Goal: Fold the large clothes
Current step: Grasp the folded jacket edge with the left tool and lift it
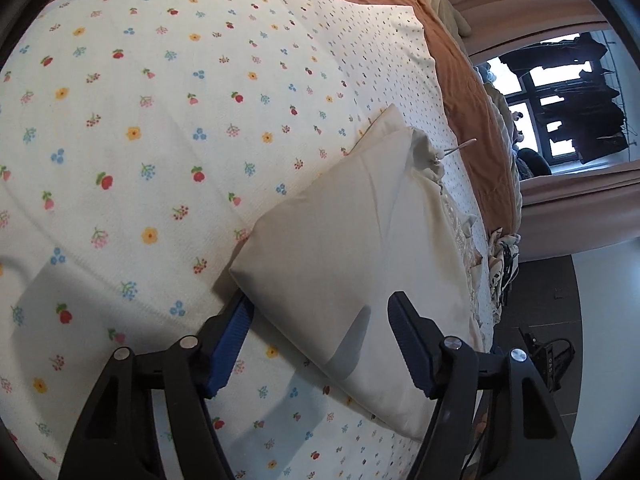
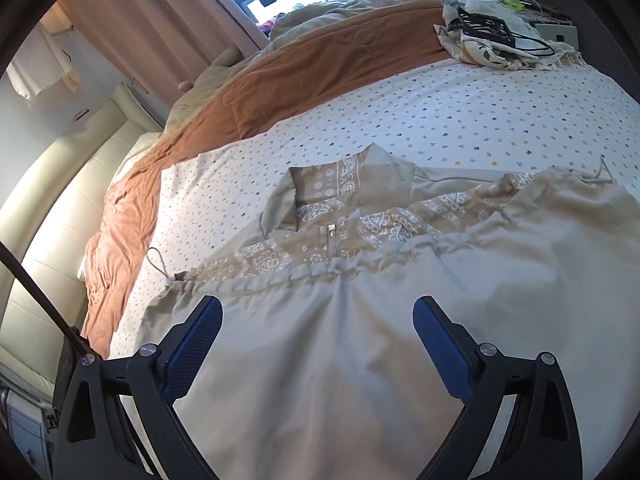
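On a bed, through the left wrist camera: floral sheet (image 1: 132,128) spread wide, orange quilt (image 1: 452,76) bunched along its far edge, window (image 1: 560,104) beyond. Folded corner of a beige jacket (image 1: 340,248) lying on the sheet, a drawstring (image 1: 460,147) poking out at its far end. Left gripper (image 1: 322,320) angled down over that corner, blue pads (image 1: 228,354) either side of the fabric; near pad tucked against or under the fold's edge, far pad apart from the cloth, so not yet clamped.

Through the right wrist camera: same beige jacket (image 2: 360,340) spread flat across the sheet (image 2: 460,120), collar turned out to show paisley lining (image 2: 344,184), zipper (image 2: 331,240) at centre, gathered hem channel below it. Right gripper (image 2: 318,326) hovering above the plain back panel, spread wide, nothing grasped. Pile of cloth and cables (image 2: 500,36) at the far corner, cream headboard (image 2: 48,216) at left.
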The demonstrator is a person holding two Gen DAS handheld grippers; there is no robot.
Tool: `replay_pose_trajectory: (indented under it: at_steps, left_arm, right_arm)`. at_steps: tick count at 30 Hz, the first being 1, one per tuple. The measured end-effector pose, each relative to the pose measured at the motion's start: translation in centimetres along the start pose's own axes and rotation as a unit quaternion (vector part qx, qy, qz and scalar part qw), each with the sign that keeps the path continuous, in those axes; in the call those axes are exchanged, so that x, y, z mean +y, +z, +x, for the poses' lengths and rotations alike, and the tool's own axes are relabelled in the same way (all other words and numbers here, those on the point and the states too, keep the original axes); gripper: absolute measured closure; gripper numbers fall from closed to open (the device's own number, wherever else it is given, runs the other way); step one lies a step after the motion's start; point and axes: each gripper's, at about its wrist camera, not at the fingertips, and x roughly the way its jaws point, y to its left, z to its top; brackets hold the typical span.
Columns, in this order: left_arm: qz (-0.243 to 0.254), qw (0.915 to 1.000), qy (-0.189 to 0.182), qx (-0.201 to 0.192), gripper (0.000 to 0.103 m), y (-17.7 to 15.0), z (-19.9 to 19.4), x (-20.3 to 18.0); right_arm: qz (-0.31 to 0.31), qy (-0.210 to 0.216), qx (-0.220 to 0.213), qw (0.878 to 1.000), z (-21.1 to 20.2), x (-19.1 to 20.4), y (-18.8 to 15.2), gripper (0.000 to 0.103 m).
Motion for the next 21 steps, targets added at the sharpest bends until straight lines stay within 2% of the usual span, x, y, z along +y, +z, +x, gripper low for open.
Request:
replay_pose_trajectory:
  at_steps: [5, 10, 15, 16, 17, 18, 19, 21]
  left_arm:
    - [0.003, 0.9999, -0.014, -0.004, 0.033, 1.5, 1.2, -0.3]
    - [0.04, 0.9984, -0.039, -0.005, 0.033, 2.7, 2.3, -1.1]
    - [0.083, 0.9944, -0.063, -0.016, 0.033, 1.9, 0.9, -2.3]
    - [0.093, 0.9938, -0.057, -0.018, 0.033, 1.8, 0.9, -2.6]
    - [0.102, 0.9937, -0.045, -0.017, 0.033, 1.8, 1.1, -2.7]
    - [0.105, 0.9939, -0.03, -0.014, 0.037, 1.8, 1.5, -2.6]
    - [0.105, 0.9942, -0.018, -0.011, 0.042, 1.9, 1.9, -2.5]
    - [0.107, 0.9942, 0.002, -0.011, 0.06, 2.2, 2.2, -2.2]
  right_arm:
    - [0.011, 0.021, 0.008, 1.0, -1.6, -0.4, -2.0, 0.007]
    - [0.021, 0.04, 0.007, 0.999, -3.4, -1.1, -3.6, 0.007]
    - [0.028, 0.046, 0.012, 0.998, -5.0, -1.8, -6.1, 0.007]
    - [0.03, 0.046, 0.016, 0.998, -5.1, -1.9, -6.7, 0.009]
    - [0.036, 0.05, 0.019, 0.998, -5.3, -2.1, -7.2, 0.017]
    - [0.049, 0.059, 0.027, 0.997, -5.5, -2.5, -7.8, 0.024]
    - [0.055, 0.063, 0.035, 0.996, -5.6, -2.7, -8.4, 0.034]
    - [0.05, 0.05, 0.043, 0.997, -5.8, -2.8, -9.6, 0.037]
